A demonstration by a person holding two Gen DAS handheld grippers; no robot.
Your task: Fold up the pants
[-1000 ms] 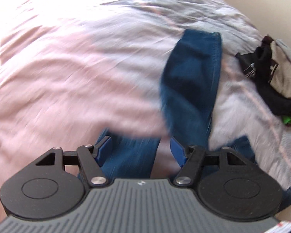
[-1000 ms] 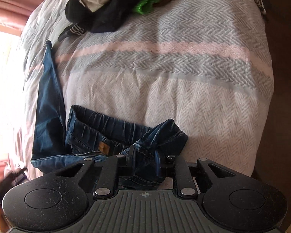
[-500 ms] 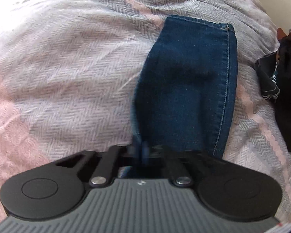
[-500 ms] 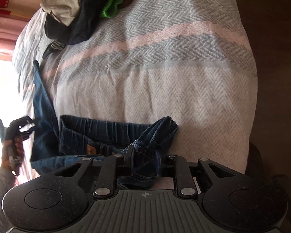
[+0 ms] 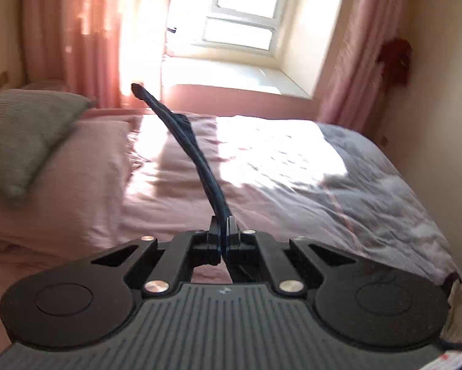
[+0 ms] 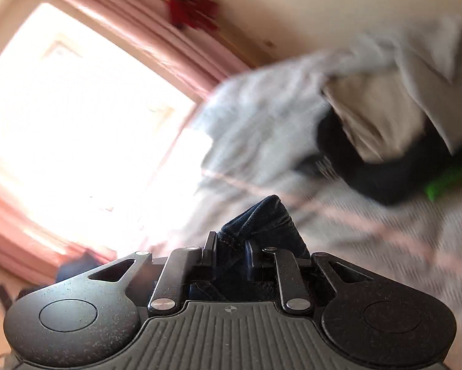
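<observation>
Left wrist view: left claw [image 5: 224, 229] pinches the jeans [image 5: 197, 154] above the bed [image 5: 292, 169]

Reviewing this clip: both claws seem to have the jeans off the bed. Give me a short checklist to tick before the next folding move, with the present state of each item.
1. Left claw shut on the jeans: ok, the pads pinch a thin edge of denim.
2. Right claw shut on the jeans: ok, a bunched wad sits between its pads.
3. Jeans hanging flat and untwisted between the claws: cannot tell, neither view shows the whole span.
4. Bedspread free for laying down: ok in the left view.
5. Clothes pile apart from the jeans: ok, off to the side.
6. Right view sharp enough for aiming: not ok, heavily blurred.
</observation>
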